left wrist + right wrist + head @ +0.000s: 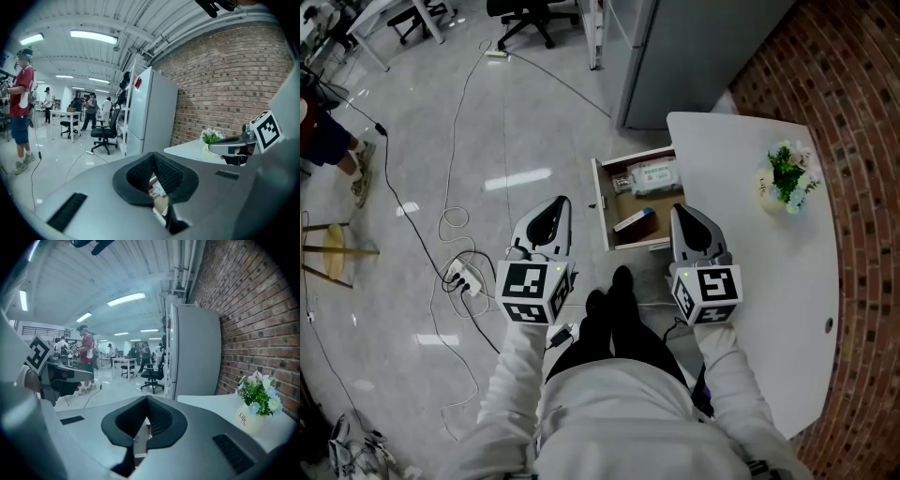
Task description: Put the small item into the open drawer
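drawer (622,199): wooden, light walls, brown bottom; pulled out to the left from under the white table (759,281), wide open, seen from above.
drawer front: pale panel on the left side, small dark handle at mid.
small item (635,219): short white stick w/ blue tip; lies flat on the drawer bottom, slanted, blue end up-right.
item spot: near half of the drawer, apart from the pale packets (647,176) at the far end; touching nothing else.

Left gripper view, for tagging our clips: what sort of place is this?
Probably an open-plan office or lab: a rolling office chair, a white desk, ceiling strip lights and a brick wall.
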`<action>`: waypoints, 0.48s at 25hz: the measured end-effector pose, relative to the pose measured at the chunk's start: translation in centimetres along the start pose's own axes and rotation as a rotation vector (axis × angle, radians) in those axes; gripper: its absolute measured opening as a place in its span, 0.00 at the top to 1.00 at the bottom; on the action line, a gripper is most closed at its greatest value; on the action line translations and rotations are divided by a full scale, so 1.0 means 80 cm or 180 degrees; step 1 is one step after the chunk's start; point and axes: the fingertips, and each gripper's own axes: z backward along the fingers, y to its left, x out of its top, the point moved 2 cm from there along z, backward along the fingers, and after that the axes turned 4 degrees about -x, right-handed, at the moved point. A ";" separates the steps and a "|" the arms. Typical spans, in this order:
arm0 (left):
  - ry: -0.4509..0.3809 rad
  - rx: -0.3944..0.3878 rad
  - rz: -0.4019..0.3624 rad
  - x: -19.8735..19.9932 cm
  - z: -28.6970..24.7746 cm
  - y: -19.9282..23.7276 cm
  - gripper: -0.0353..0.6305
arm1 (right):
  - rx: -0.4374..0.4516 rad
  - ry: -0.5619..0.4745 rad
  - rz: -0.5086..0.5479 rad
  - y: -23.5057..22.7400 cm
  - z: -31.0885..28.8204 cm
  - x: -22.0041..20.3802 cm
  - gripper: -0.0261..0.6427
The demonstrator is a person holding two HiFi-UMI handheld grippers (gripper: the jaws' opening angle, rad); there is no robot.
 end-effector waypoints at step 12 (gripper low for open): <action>-0.0028 -0.0008 -0.0064 0.003 0.021 0.003 0.92 | -0.0030 0.0017 0.0043 0.014 0.009 0.000 0.92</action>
